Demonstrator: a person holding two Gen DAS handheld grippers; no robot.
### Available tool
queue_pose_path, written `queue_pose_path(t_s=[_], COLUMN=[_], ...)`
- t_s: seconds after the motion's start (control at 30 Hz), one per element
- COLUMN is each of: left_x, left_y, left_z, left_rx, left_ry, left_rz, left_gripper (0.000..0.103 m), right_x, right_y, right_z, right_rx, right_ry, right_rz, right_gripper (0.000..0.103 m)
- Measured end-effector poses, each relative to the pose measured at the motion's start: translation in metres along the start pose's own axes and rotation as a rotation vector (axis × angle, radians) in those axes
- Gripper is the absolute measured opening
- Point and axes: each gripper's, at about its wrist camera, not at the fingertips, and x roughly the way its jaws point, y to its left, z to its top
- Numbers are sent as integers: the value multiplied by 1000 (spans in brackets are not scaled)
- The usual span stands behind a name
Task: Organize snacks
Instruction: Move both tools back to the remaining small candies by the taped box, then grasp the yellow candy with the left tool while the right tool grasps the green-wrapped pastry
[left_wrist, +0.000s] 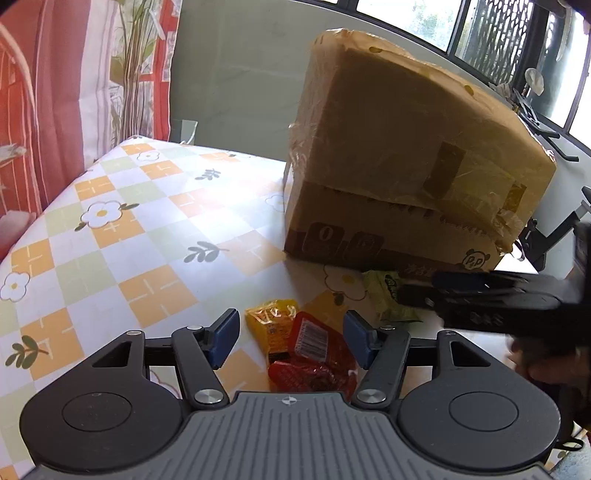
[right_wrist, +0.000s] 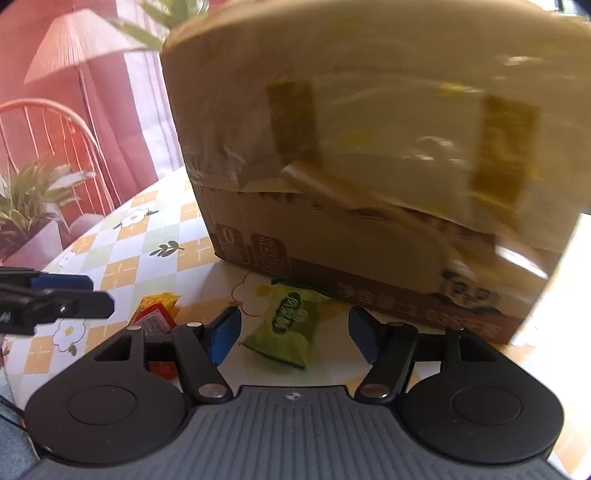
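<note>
A worktop (left_wrist: 122, 236) covered with a checked flower-pattern cloth is seen in both wrist views. Its left edge runs beside a red printed curtain (left_wrist: 44, 96), and the left half of the cloth is bare, so open room is offered there.

The left claw (left_wrist: 290, 338) is held wide, with nothing gripped. Between its blue pads (left_wrist: 223, 338), but not touched by them, a yellow snack packet (left_wrist: 271, 321) and a red snack packet (left_wrist: 308, 354) are lying, the red one partly over the yellow one.

Further right, a green snack packet (right_wrist: 288, 326) is lying flat between the spread fingers of the right claw (right_wrist: 293, 336), which is also wide and holds nothing. A gap is left on both sides of the packet. In the left wrist view the right claw is seen from the side, blurred, reaching over this packet.

Behind the packets a large taped cardboard box (left_wrist: 406, 158) stands on the worktop. Its bottom edge is just beside the green packet, so little room is left there. The right edge of the worktop is close behind the box, below a window (left_wrist: 498, 33).
</note>
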Motion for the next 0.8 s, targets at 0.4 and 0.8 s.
queue_pose_path(t_s=[0.4, 0.8], left_x=[8, 19], left_y=[-1, 9], left_z=[-13, -6], left_rx=[-11, -32], left_ry=[33, 53], left_rz=[-22, 122], left_gripper=[52, 46], right_x=[27, -18], right_y=[3, -19], right_z=[-12, -57], right_rx=[20, 49], right_ry=[46, -44], right_rz=[-34, -25], right_gripper=[42, 41])
